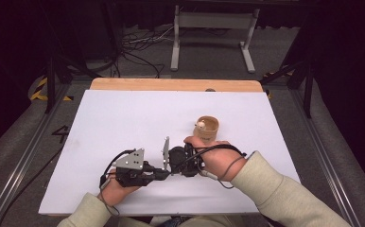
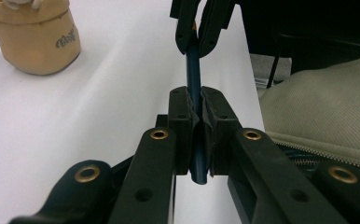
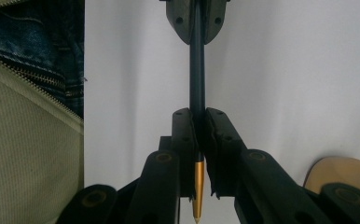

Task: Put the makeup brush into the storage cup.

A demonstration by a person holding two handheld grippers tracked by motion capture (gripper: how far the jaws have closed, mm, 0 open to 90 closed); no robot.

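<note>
A slim dark blue pen [image 2: 193,70] with a gold tip [image 3: 197,191] spans between my two grippers near the table's front edge. My left gripper [image 2: 196,93] is shut on one end of the barrel, and in the high view the left gripper [image 1: 158,174] points right. My right gripper [image 3: 197,114] is shut on the other end, with the gold tip sticking out behind its pads. In the high view the right gripper [image 1: 171,166] points left and meets the left one nose to nose. A tan cup [image 1: 206,128] with something small and white inside stands just beyond my right hand.
A white sheet [image 1: 124,123] covers the table, with a wooden strip [image 1: 171,85] along the far edge. The tan cup [image 2: 33,37] stands close at the left gripper view's upper left. A beige sleeve [image 2: 322,107] and a jacket zip [image 3: 33,88] lie near the front edge.
</note>
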